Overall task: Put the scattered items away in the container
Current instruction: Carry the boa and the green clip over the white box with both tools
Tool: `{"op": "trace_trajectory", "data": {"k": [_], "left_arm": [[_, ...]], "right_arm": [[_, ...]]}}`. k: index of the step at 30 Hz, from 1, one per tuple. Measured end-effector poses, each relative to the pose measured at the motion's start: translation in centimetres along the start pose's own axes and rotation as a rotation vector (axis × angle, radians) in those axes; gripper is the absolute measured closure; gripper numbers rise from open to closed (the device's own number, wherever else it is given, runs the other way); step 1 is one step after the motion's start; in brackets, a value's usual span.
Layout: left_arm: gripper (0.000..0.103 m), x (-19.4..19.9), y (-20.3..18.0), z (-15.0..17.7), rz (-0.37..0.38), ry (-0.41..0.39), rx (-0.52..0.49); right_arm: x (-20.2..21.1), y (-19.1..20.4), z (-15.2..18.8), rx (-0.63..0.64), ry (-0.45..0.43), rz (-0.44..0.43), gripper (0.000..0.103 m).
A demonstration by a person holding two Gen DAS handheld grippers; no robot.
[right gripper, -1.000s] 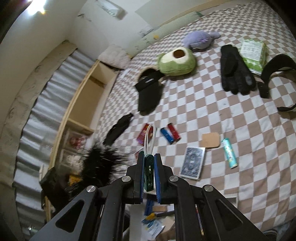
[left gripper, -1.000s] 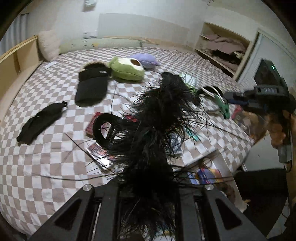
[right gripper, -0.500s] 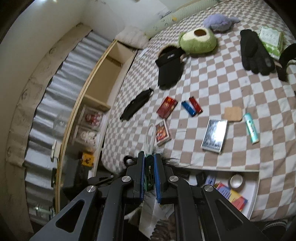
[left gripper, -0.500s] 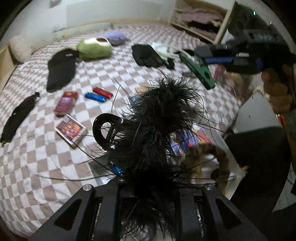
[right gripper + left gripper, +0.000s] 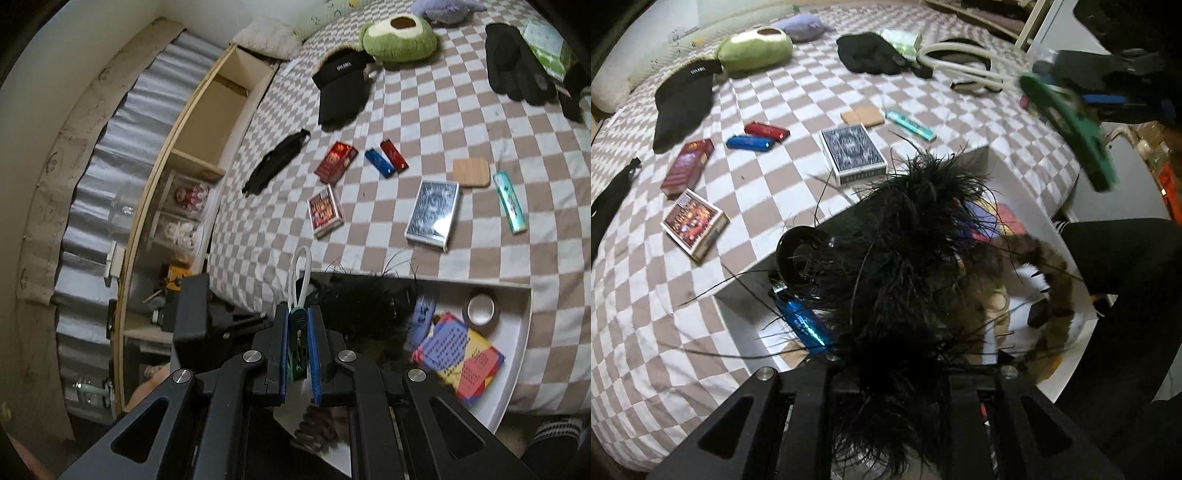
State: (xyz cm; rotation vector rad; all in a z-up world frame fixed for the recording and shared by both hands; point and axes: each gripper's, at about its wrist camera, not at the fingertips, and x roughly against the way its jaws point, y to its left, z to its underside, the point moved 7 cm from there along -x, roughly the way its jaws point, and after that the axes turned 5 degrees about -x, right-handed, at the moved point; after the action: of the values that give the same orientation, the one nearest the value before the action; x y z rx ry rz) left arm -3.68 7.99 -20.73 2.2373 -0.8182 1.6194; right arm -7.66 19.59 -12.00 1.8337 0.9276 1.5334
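Note:
My left gripper [image 5: 886, 373] is shut on a black feathered headpiece [image 5: 908, 236] with a glossy black clip [image 5: 798, 254], held low over the white container [image 5: 1067, 373] at the bed's edge. My right gripper [image 5: 298, 347] is shut on a green clip with a white loop [image 5: 300, 275]; from the left wrist view that green clip [image 5: 1071, 125] hangs above the container's right side. The container [image 5: 517, 373] holds a colourful box [image 5: 461, 362], a tape roll [image 5: 480, 308], a blue lighter [image 5: 805, 325] and a brown furry piece [image 5: 1052, 280].
On the checkered bedspread [image 5: 480, 147] lie card decks [image 5: 434, 214] [image 5: 325, 210] [image 5: 336, 160], red and blue lighters [image 5: 386, 160], a cork coaster [image 5: 472, 171], a teal tube [image 5: 509, 201], black gloves [image 5: 517, 70], a black cap [image 5: 340, 85] and an avocado plush [image 5: 399, 35]. Wooden shelves [image 5: 207, 122] stand left.
Both grippers have moved down toward the white container at the bed's edge. The feather piece now hangs right over the container, and the right gripper with the green clip is closer above it.

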Motion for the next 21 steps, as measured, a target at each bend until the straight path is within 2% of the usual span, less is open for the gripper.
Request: {"op": "trace_trajectory", "data": {"k": [16,21], "left_arm": [[0.089,-3.4,-0.1,0.4,0.01,0.082,0.015],[0.089,-4.0,-0.1,0.9,0.025,0.097,0.015]], "right_arm": [[-0.6,-1.9,4.2,0.033,0.125,-0.005,0.092],[-1.0,-2.6,5.7,0.074,0.172,0.022,0.092]]}}
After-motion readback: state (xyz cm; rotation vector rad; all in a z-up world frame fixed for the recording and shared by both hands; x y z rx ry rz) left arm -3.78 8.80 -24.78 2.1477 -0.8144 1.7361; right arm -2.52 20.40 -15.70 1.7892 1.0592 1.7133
